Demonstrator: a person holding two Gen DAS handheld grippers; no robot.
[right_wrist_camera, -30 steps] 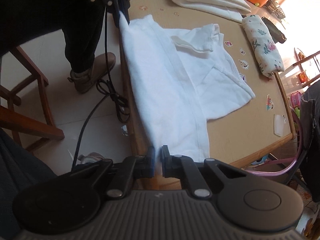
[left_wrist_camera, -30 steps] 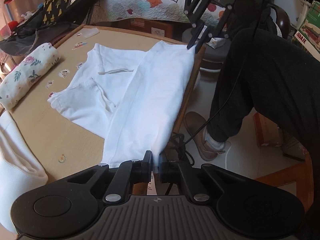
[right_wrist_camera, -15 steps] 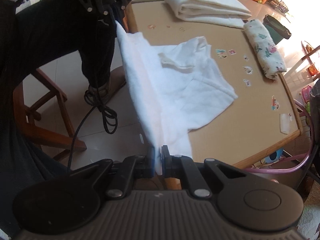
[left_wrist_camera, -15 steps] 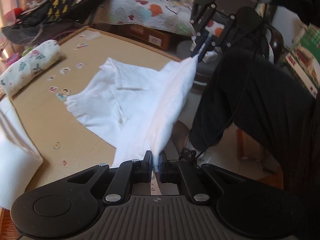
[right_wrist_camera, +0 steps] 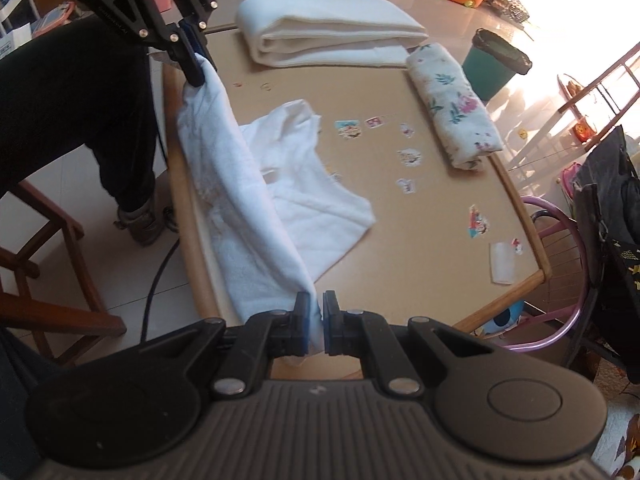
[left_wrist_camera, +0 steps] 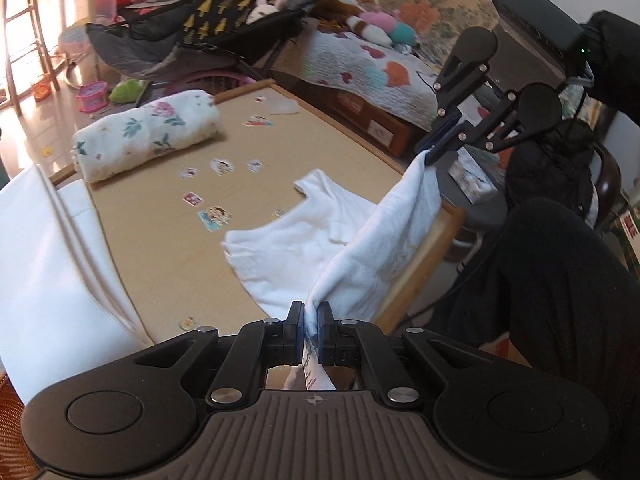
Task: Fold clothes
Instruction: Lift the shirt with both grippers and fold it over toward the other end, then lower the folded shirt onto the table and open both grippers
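now | both hand-held grippers clamp white shirt (left_wrist_camera: 360,248) edge (lifted) | table (left_wrist_camera: 160,248)

Each camera sits just behind its own claw, looking steeply down along the fingers. The two views face each other along the desk (left_wrist_camera: 152,232) edge, sharing the white shirt (right_wrist_camera: 256,184) and floral roll (left_wrist_camera: 148,136)
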